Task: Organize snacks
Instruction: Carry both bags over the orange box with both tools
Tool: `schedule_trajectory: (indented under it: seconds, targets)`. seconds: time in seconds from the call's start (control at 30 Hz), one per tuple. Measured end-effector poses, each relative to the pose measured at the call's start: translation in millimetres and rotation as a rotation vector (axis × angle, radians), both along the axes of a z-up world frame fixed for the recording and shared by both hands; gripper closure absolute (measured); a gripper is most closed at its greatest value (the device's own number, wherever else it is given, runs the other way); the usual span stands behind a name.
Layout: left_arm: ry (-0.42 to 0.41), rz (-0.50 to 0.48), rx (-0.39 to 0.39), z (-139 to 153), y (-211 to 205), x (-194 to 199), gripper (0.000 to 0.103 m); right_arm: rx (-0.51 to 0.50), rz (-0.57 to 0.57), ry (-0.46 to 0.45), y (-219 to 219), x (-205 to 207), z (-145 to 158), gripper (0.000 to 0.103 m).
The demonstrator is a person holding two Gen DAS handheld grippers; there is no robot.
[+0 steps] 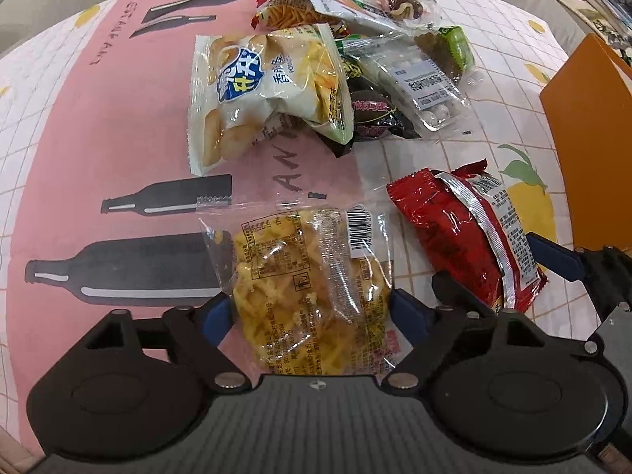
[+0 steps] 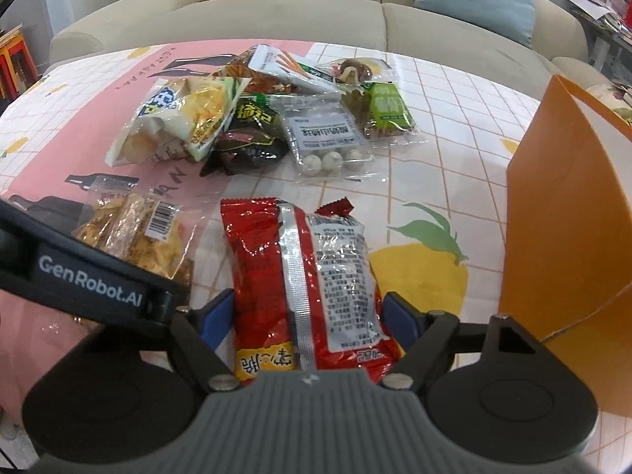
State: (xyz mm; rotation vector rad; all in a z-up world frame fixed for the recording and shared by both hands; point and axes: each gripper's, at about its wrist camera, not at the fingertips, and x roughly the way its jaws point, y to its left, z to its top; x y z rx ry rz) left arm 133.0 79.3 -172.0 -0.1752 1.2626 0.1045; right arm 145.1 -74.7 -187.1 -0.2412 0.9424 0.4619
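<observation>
A clear bag of yellow lattice crisps lies on the pink part of the tablecloth, between the blue pads of my left gripper. The pads stand wide at the bag's two sides, so that gripper is open. Beside it to the right lies a red snack packet, back side up. My right gripper is shut on its near end, a pad against each side. In the left wrist view the red packet and the right gripper's fingers show at the right. The clear bag is partly hidden in the right wrist view.
A pile of several more snack bags lies farther back on the table, among them white potato crisps and a tray of white balls. An open orange paper bag stands at the right. A beige sofa lies beyond.
</observation>
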Motion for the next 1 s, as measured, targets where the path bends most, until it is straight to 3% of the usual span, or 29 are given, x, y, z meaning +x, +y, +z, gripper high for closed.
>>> schedule_trajectory:
  seconds: [0.23, 0.53, 0.83, 1.0]
  targets:
    - [-0.036, 0.018, -0.042, 8.0, 6.7, -8.0, 0.025, 0.039, -0.036, 0.053, -11.0, 0.1, 7.7, 0.032]
    - [-0.097, 0.031, -0.073, 40.4, 10.5, -29.3, 0.029, 0.149, -0.142, 0.147, -35.7, -2.9, 35.2, 0.032]
    - [-0.192, -0.001, -0.112, 92.9, -0.1, -44.7, 0.03, 0.224, -0.172, 0.02, -72.3, -24.8, 106.3, 0.032]
    - [-0.265, -0.072, -0.14, 131.4, -23.3, -40.3, 0.03, 0.233, -0.187, -0.032, -106.8, -24.9, 142.1, 0.032]
